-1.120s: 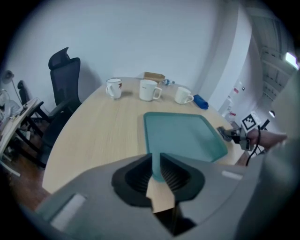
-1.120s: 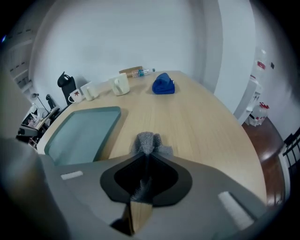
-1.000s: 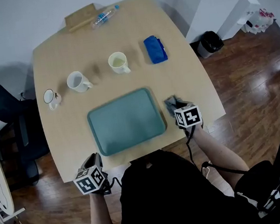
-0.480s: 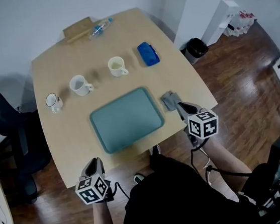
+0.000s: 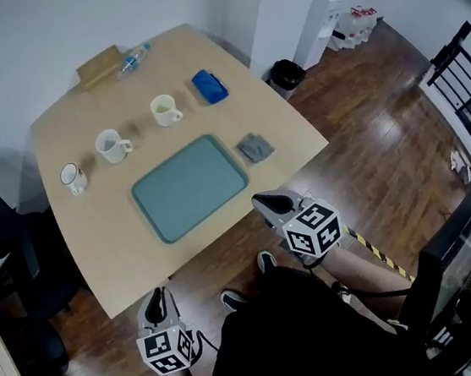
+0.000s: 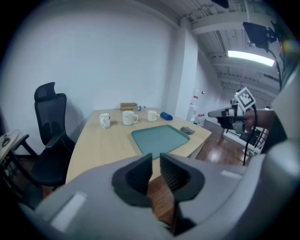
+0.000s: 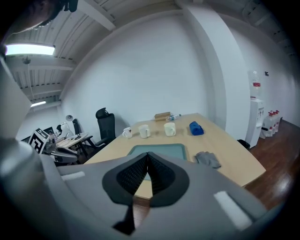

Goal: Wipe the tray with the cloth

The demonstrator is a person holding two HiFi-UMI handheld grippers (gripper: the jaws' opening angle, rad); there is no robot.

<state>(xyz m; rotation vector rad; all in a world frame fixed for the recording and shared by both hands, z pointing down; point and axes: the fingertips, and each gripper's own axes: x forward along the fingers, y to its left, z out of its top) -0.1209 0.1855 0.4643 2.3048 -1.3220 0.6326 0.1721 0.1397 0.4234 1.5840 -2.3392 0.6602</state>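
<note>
**Grey cloth beside the tray, tools empty**

The cloth [image 5: 254, 147] lies near the surface's [image 5: 97, 242] right edge, just beside the bare tray [image 5: 189, 186], which fits either before or after wiping. The right tool [image 5: 263, 202] has just clenched on nothing. The left tool [image 5: 154, 303] is slightly parted and empty.

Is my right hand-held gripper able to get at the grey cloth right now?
Probably yes, after a reach forward. The cloth lies alone near the table edge beside the tray, nothing in between. The right hand-held gripper hangs off the table, its jaws just closed on nothing.
</note>
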